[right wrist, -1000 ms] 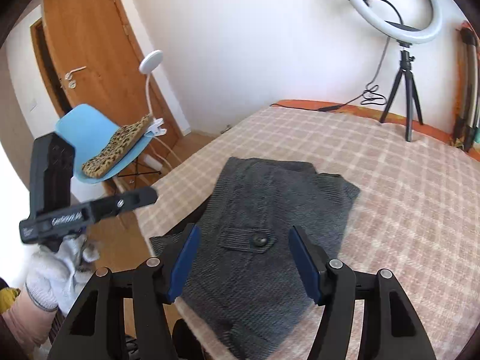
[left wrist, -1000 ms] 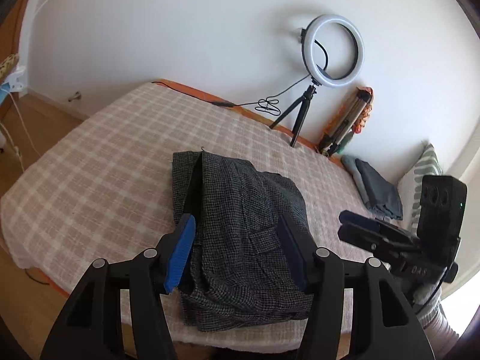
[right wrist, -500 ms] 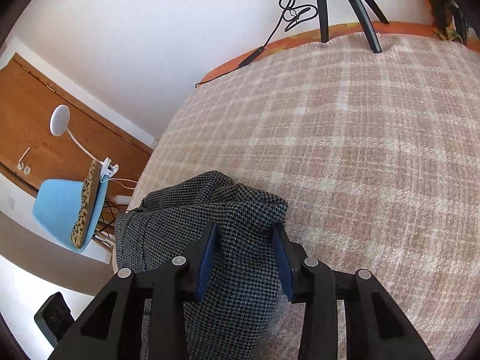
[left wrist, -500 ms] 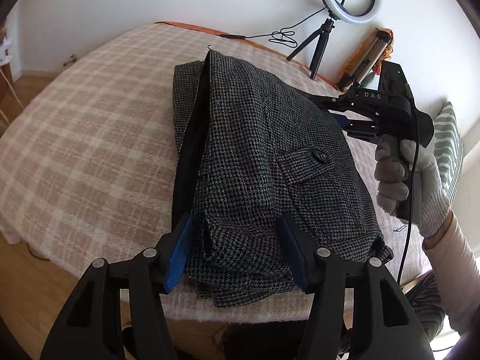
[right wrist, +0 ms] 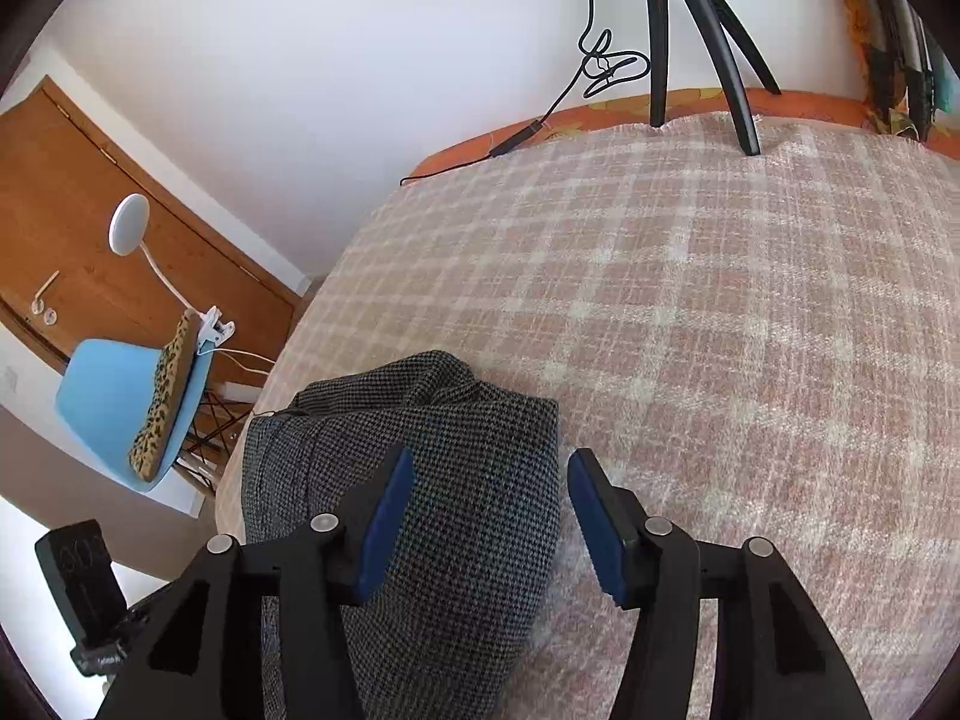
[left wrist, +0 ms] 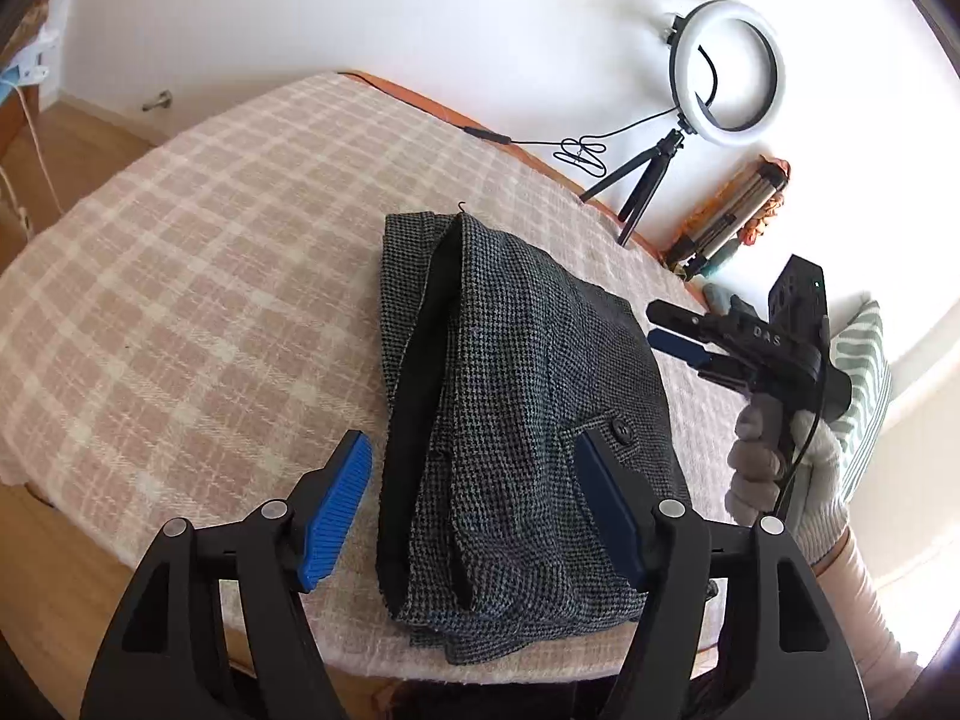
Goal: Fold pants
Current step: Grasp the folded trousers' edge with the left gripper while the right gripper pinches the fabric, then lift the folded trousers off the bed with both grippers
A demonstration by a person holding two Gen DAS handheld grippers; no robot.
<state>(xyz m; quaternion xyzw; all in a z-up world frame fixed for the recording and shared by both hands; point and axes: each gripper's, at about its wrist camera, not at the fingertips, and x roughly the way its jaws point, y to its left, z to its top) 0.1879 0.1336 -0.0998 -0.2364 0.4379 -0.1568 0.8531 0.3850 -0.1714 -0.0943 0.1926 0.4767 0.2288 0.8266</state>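
Pants [left wrist: 522, 432] lie folded on the plaid bed [left wrist: 198, 312] near its front edge. Only the left view shows their pocket button [left wrist: 621, 429] and the ring light [left wrist: 726, 73]; only the right shows a blue chair [right wrist: 114, 396]. Left gripper [left wrist: 474, 507] and right gripper [right wrist: 489, 525] both gape wide, holding nothing.

A bed [left wrist: 180, 276] (pink-and-cream plaid blanket) carries folded houndstooth pants [left wrist: 528, 420] and a ring-light tripod [left wrist: 645, 180].

My black left gripper with blue pads [left wrist: 474, 504] hangs spread wide. My matching right gripper [right wrist: 489, 519] gapes too, gripped by my white-gloved hand [left wrist: 786, 468], fingers level and pointing left.
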